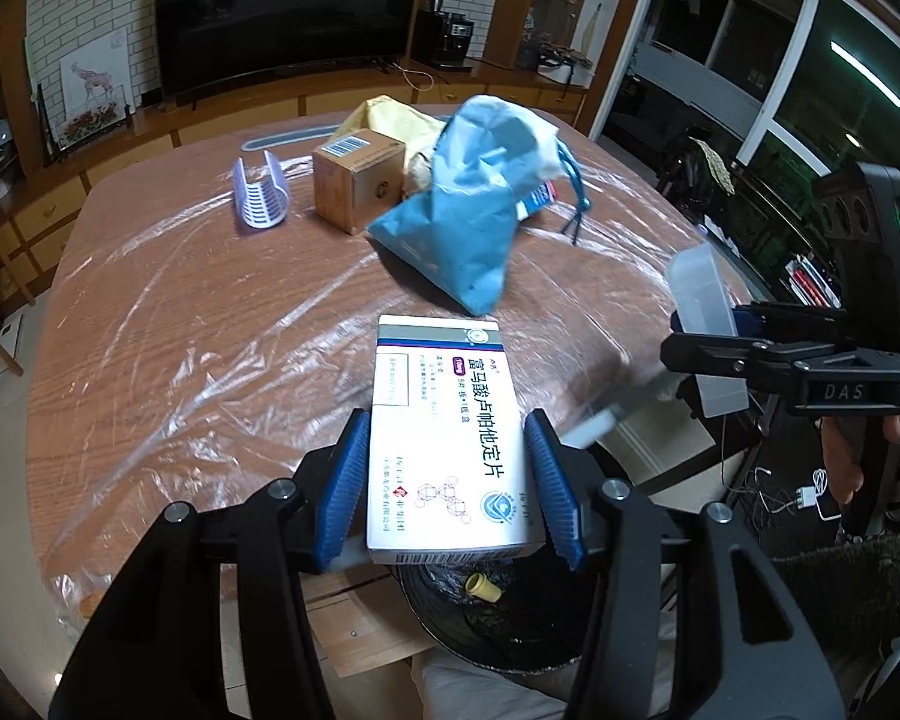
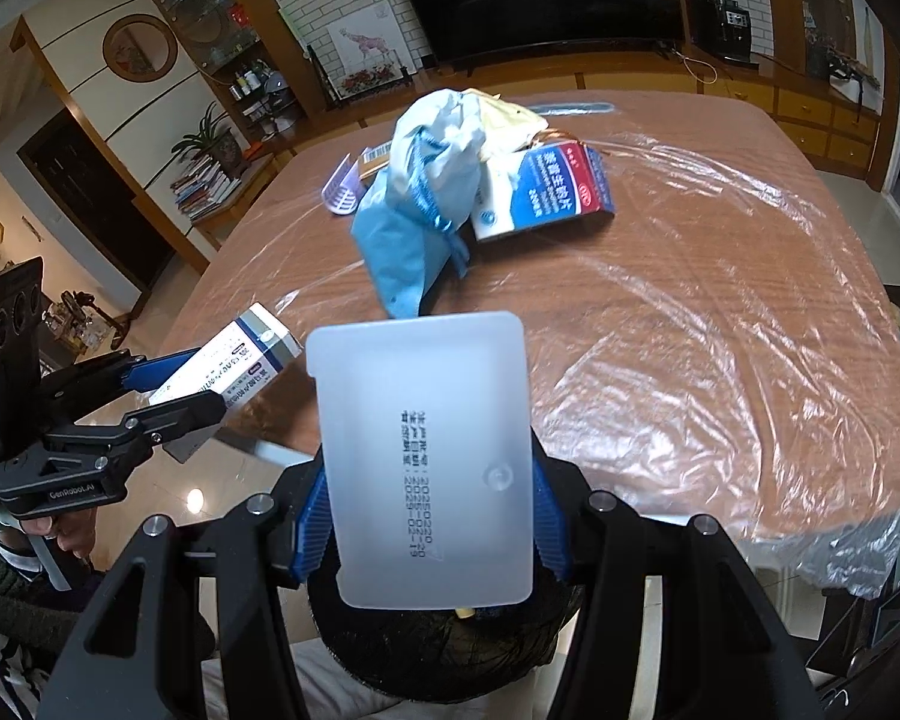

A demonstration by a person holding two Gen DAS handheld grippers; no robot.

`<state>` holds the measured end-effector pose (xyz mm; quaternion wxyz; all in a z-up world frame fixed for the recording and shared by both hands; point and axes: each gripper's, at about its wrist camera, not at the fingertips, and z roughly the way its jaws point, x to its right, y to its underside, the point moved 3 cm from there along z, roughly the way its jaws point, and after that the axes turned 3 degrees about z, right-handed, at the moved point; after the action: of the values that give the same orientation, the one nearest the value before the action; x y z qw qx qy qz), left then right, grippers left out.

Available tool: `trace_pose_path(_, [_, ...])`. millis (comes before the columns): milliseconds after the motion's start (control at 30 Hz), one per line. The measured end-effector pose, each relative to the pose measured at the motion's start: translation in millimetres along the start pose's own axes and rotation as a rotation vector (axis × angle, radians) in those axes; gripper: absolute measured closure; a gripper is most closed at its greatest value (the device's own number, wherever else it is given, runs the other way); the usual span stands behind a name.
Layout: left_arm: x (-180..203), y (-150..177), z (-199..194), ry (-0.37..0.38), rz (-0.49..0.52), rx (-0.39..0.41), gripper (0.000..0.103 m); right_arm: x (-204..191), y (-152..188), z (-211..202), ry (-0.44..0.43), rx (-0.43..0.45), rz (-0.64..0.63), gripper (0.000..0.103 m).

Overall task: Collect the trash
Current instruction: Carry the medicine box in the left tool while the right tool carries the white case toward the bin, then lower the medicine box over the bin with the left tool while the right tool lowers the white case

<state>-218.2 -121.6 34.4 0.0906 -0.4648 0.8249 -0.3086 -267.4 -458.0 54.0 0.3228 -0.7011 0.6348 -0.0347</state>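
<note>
Trash is held in both grippers, above the near edge of the brown wooden bench, which is covered with thin clear plastic film. The left gripper has its jaws closed on a flat white cardboard medicine box with a purple stripe and dark printed letters; the blue ribbed pads press its two long sides. The right gripper has its jaws closed on a frosted, half-transparent plastic case with rounded corners and a printed date, held by its sides too.

Under both grippers, just in front of the bench edge, stands a round bin lined with a black bag. A small yellowish piece lies in it; I cannot tell what it is. Both held things hang near the bench edge, over the bin or just beside it.

Further on the bench, past the medicine box, lies a crumpled light blue drawstring bag. Behind the bench's middle, touching this bag, is a brown cardboard cube box with a barcode label, and left of it a small lilac ribbed plastic holder. On the other side of the bag lies a blue, white and red medicine carton, partly under it. A yellow crumpled bag is behind them.
</note>
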Motion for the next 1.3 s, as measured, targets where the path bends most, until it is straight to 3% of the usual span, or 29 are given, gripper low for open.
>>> trace_pose_path(933, [46.9,47.2,-20.9,0.120,0.119,-0.047,0.049,-12.7,53.1,-0.1,-0.042,-0.099,-0.015,0.049])
trace_pose_path(1300, [53.8,64.3,-14.8,0.129,0.135,-0.093,0.049,-16.0,69.6,4.8,-0.039,-0.138,-0.018,0.049])
